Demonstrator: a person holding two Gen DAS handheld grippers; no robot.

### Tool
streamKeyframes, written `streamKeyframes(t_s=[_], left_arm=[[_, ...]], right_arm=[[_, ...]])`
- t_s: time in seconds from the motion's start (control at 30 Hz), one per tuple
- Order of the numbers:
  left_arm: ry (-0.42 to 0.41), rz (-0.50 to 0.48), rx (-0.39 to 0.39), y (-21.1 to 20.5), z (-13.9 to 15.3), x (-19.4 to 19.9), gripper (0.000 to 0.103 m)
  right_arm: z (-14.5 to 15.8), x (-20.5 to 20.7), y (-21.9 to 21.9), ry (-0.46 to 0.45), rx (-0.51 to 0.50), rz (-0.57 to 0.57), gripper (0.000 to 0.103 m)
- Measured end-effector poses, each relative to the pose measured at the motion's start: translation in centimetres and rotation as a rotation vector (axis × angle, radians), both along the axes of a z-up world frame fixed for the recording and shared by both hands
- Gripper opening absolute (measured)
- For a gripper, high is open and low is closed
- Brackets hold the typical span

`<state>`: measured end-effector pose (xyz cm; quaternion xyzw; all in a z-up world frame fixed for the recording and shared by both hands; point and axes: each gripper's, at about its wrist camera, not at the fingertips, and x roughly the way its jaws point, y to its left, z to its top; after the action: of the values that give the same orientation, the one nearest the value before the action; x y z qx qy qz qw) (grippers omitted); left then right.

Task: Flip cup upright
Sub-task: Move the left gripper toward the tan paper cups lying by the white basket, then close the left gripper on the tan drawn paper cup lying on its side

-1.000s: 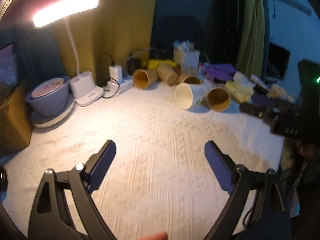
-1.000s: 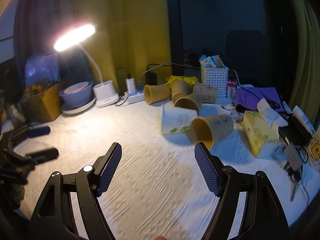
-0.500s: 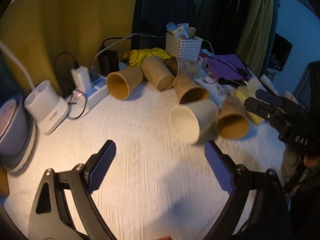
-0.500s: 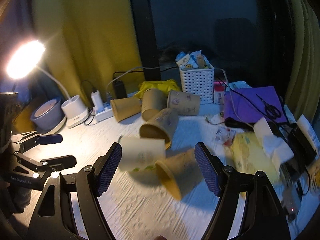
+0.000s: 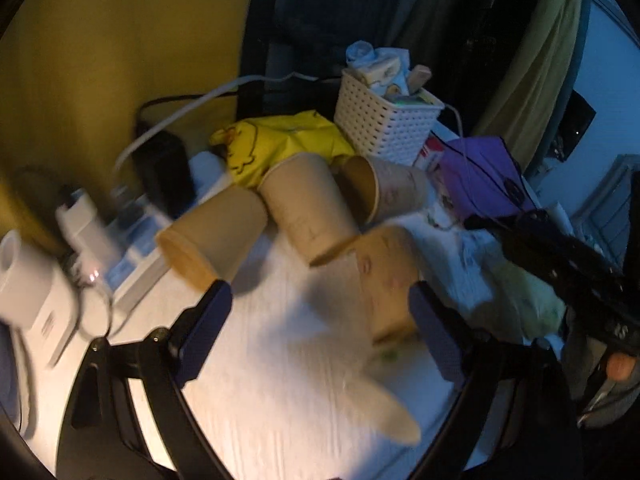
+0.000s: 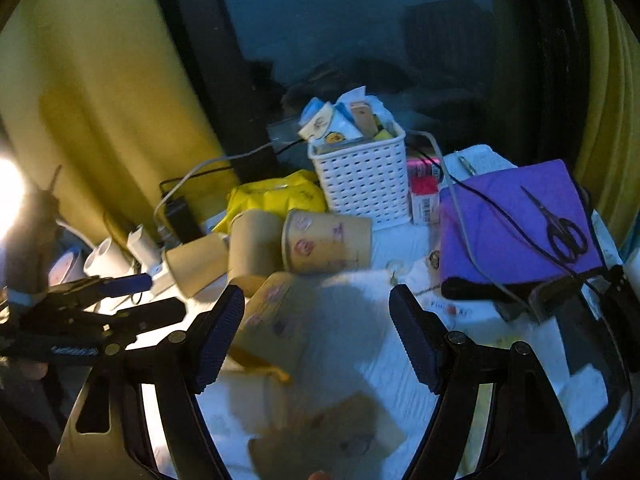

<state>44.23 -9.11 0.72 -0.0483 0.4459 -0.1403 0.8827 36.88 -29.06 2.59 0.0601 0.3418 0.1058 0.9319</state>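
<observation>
Several paper cups lie on their sides on the white cloth. In the left wrist view a brown cup (image 5: 216,236) lies at the left, another (image 5: 308,208) behind the middle, a third (image 5: 384,192) by the basket, a fourth (image 5: 388,276) near my right finger, and a pale cup (image 5: 360,384) lies blurred in front. My left gripper (image 5: 320,328) is open and empty above the cloth. My right gripper (image 6: 316,332) is open and empty over a stamped brown cup (image 6: 272,316); another stamped cup (image 6: 328,240) lies behind it.
A white basket (image 6: 364,184) stands at the back with a yellow bag (image 6: 276,196) beside it. A purple cloth with scissors (image 6: 564,232) lies right. A power strip and charger (image 5: 132,256) sit at the left. The left gripper (image 6: 100,312) shows in the right wrist view.
Both grippers have moved forward toward the cluster of cups, which now fill the near view. Both stay open and empty. The lamp has left the left wrist view.
</observation>
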Motion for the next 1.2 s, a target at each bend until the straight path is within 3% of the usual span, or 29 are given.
streamKeyframes(t_s=[0.4,0.47,0.77,0.9,1.03,1.2], left_arm=[[0.061,0.047,-0.049,-1.6,-2.5,6.4,0.090],[0.076,0.046,-0.051,-1.7,-3.1,6.9,0.084],[0.065,0.067,0.048,-2.4,-3.6,7.2,0.079],[0.050,0.061,0.101,-2.9,-3.9,7.1,0.072],[0.037,0.030,0.140,-3.9,-3.7,6.8,0.059],[0.045,0.018,0.126,-3.6,-3.6,6.6,0.057]], right_arm=[[-0.9,2.7,-1.2,0.023,0.020,-0.009,0.078],[-1.1,2.8,-1.3,0.026,0.020,-0.008,0.078],[-1.7,3.0,-1.3,0.030,0.027,-0.005,0.078],[-1.7,2.9,-1.2,0.030,0.030,-0.005,0.078],[-1.4,2.7,-1.2,0.023,0.029,-0.003,0.078],[-1.4,2.6,-1.3,0.021,0.037,0.000,0.078]])
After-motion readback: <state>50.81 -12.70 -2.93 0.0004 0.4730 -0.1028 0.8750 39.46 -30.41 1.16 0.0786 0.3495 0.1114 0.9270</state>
